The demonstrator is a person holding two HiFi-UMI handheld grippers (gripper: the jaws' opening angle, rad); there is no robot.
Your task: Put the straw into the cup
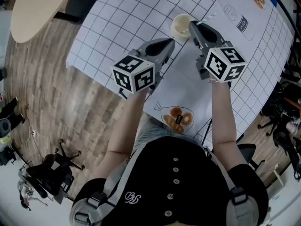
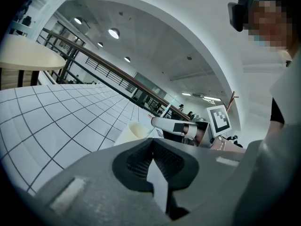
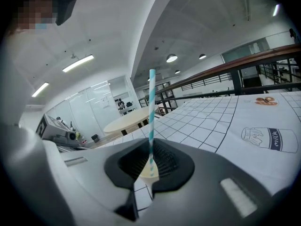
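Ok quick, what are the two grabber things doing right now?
Left gripper: closed, nothing between its jaws.
Right gripper: closed on the striped straw, which stands upright.

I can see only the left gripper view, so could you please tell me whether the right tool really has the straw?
Observer: Yes. In the right gripper view the right tool is shut on a blue-and-white striped straw, which stands upright between its jaws.
Operator: Thank you. Is its lower end over the cup?
Observer: That same view shows the cup's pale inside directly beneath the straw's lower end. I cannot tell whether it has entered.
Operator: And how do the two tools sit around the cup?
Observer: In the head view the left tool points at the cup's near left side, and the right tool's tip is over its right rim.
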